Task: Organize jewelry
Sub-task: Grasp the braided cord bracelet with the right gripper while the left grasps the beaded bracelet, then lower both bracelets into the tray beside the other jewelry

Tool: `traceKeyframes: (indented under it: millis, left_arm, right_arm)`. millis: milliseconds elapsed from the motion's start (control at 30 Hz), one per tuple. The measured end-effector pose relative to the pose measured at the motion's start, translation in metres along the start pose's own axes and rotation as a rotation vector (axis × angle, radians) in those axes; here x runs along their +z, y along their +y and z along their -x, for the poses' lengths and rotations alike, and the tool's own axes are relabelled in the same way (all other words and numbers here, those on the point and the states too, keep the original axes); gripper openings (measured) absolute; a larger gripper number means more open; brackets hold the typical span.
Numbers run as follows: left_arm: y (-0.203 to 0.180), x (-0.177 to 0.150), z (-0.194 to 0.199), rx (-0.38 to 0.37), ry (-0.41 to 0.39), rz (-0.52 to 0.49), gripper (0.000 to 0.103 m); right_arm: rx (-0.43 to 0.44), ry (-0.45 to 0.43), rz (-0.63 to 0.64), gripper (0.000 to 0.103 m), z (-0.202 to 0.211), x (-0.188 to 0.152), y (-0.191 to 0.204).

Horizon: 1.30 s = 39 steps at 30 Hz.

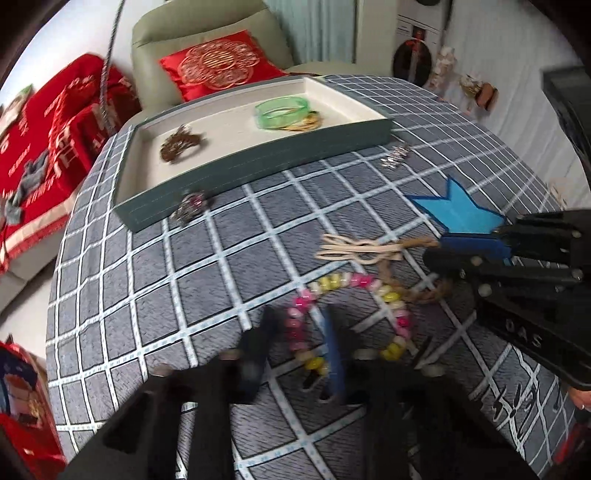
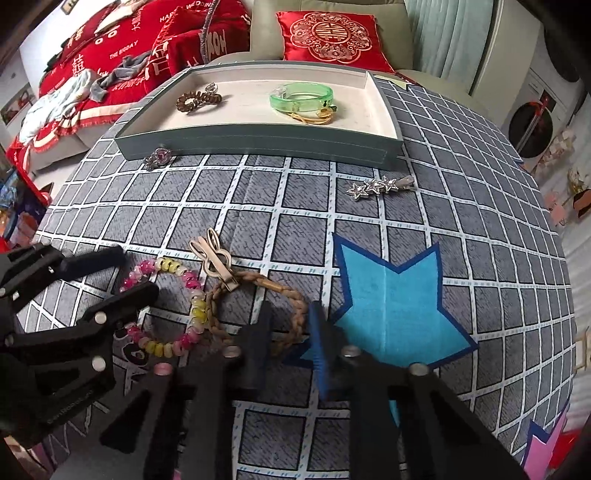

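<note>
A pink, yellow and white beaded bracelet (image 1: 391,295) (image 2: 195,314) lies on the checked tablecloth, overlapping a brown braided bracelet (image 1: 424,295) (image 2: 221,295). My left gripper (image 1: 295,314) (image 2: 135,273) is shut on the left side of the bead ring. My right gripper (image 2: 291,308) (image 1: 437,247) is shut on the right side of the braided bracelet. A beige hair clip (image 1: 358,249) (image 2: 216,260) rests against both bracelets. Behind them, the teal tray (image 1: 258,155) (image 2: 258,142) holds a green bangle (image 1: 282,110) (image 2: 301,96) and a brown coil hair tie (image 1: 181,144) (image 2: 197,100).
A silver and pink brooch (image 1: 190,208) (image 2: 159,157) lies against the tray's front wall. A star-studded hair clip (image 1: 397,157) (image 2: 380,186) sits loose on the cloth near the tray's right end. A sofa with a red cushion (image 2: 332,35) stands behind the table.
</note>
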State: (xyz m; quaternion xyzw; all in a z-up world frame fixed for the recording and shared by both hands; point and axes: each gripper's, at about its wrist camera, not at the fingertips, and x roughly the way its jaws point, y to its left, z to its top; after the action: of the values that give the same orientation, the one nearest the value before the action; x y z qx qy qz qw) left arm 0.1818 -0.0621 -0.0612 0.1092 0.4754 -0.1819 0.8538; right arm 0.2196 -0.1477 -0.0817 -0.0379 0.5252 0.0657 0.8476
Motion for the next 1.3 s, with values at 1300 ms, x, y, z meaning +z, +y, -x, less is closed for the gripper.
traceKeyframes:
  millis: [1300]
  left_arm:
    - [0.095, 0.071, 0.058, -0.024, -0.233, 0.242, 0.024]
  right_arm:
    - [0.056, -0.241, -0.093, 0.008, 0.08, 0.086, -0.034]
